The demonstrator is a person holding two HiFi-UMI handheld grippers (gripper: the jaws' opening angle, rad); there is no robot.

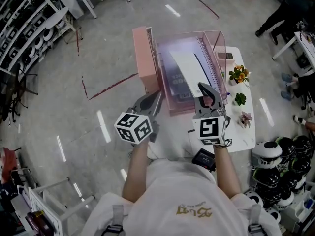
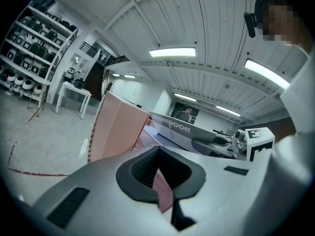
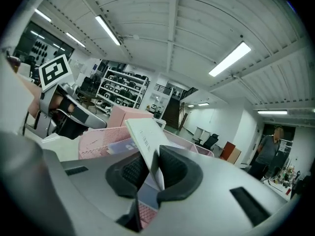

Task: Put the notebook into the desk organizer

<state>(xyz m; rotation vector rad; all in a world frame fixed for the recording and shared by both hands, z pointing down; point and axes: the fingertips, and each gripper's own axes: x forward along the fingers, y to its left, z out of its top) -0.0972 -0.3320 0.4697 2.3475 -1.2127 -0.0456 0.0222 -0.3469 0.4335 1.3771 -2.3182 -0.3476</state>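
A pink desk organizer (image 1: 143,58) with mesh and clear walls stands on a white table (image 1: 246,129). A spiral-bound notebook (image 1: 189,65) leans slanted inside it. My left gripper (image 1: 150,102) is at the organizer's near left corner, shut on its pink mesh wall (image 2: 163,193). My right gripper (image 1: 209,93) is at the near right. In the right gripper view the notebook's white cover (image 3: 145,136) runs down between the jaws of that gripper (image 3: 150,173). It rests on one pad, with a gap at the other, so the grip is open.
Three small potted plants (image 1: 238,73) stand along the table's right side, and a small flat device (image 1: 225,55) lies behind them. Helmets (image 1: 275,156) are stacked on the floor at the right. Shelving (image 1: 24,23) lines the far left.
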